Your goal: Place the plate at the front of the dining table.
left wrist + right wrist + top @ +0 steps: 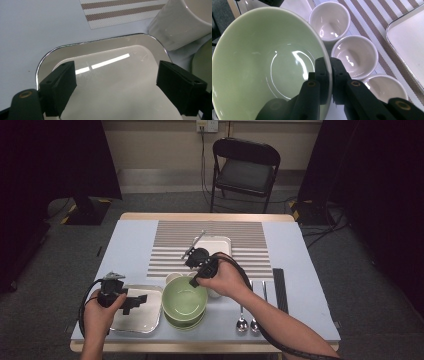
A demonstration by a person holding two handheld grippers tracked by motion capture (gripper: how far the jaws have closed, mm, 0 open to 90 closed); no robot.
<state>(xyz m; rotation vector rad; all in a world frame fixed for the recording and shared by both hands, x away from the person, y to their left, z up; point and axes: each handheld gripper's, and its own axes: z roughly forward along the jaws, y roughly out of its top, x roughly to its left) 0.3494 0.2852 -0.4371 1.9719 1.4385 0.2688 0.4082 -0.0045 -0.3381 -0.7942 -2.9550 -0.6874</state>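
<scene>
A pale green bowl (pixel 184 301) stands near the table's front edge, on top of another green dish. My right gripper (pixel 194 282) is shut on the bowl's far rim; in the right gripper view the green bowl (pixel 262 62) has its thin rim pinched between the two black jaws of the right gripper (pixel 329 65), one inside and one outside. My left gripper (pixel 135 304) hovers open over a shiny metal tray (pixel 145 322) at the front left. In the left gripper view the left gripper (pixel 120 87) has wide-apart pads (pixel 60 87) above the bare metal tray (pixel 105 47), nothing between them.
Three white cups (pixel 329 21) (pixel 354 56) (pixel 385 88) stand in a row just beyond the bowl. A white tray (pixel 220 242) with a utensil (pixel 194 244) lies on the striped mat (pixel 250 235). Two spoons (pixel 241 322) and black chopsticks (pixel 280 290) lie at the right.
</scene>
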